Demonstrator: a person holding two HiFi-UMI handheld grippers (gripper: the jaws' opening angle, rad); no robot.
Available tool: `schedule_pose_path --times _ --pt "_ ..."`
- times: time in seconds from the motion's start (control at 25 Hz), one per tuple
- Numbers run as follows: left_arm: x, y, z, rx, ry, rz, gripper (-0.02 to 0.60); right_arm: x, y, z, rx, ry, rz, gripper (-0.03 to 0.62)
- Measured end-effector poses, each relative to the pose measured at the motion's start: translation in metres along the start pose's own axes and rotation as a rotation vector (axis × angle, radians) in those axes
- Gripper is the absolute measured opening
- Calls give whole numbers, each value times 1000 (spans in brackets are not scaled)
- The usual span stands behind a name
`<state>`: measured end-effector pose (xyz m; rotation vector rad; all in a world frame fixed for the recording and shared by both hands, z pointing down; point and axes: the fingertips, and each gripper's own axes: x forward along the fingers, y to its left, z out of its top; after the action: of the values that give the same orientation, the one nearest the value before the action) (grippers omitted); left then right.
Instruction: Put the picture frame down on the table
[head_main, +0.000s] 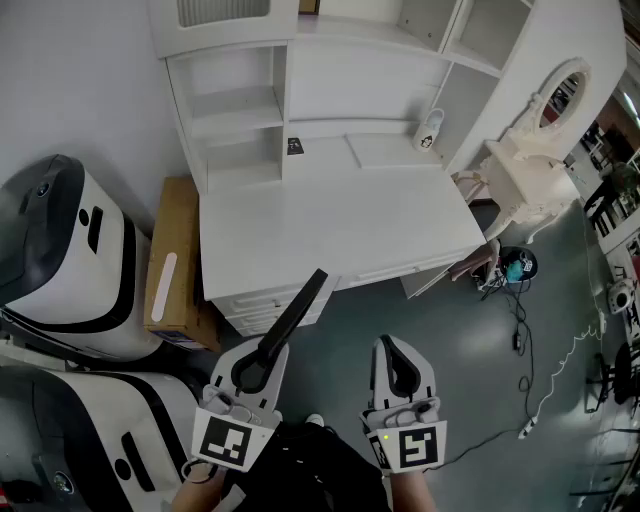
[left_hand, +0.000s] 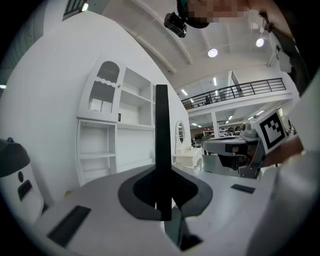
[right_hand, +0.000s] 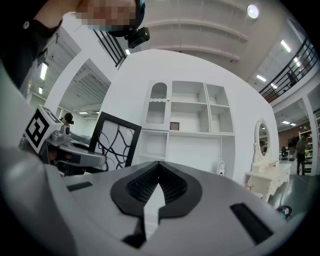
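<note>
My left gripper (head_main: 264, 352) is shut on a black picture frame (head_main: 296, 312), which juts edge-on up toward the front edge of the white table (head_main: 340, 215). In the left gripper view the frame (left_hand: 161, 145) is a thin black upright bar clamped between the jaws of the left gripper (left_hand: 163, 202). The right gripper view shows the frame's face (right_hand: 116, 141), white with black curved lines, at the left. My right gripper (head_main: 392, 352) hangs beside the left one over the floor, shut with nothing in it (right_hand: 157, 184).
Shelves (head_main: 235, 120) rise at the table's back, with a small dark card (head_main: 295, 146) and a white bottle (head_main: 430, 130). A cardboard box (head_main: 175, 260) and white-and-black machines (head_main: 60, 260) stand left. A white vanity with an oval mirror (head_main: 535, 150) and floor cables (head_main: 525, 340) lie right.
</note>
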<state>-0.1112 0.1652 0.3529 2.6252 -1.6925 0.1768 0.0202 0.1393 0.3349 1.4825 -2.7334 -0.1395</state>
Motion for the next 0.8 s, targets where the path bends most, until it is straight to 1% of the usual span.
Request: schedule_pose_path --times 0.44,0.8 --pt "3 -1 1 5 -1 -6 23 0 -3 0 3 1 -8 2" --pt "-1 2 0 4 -3 -30 23 -2 0 0 35 -5 -41 2"
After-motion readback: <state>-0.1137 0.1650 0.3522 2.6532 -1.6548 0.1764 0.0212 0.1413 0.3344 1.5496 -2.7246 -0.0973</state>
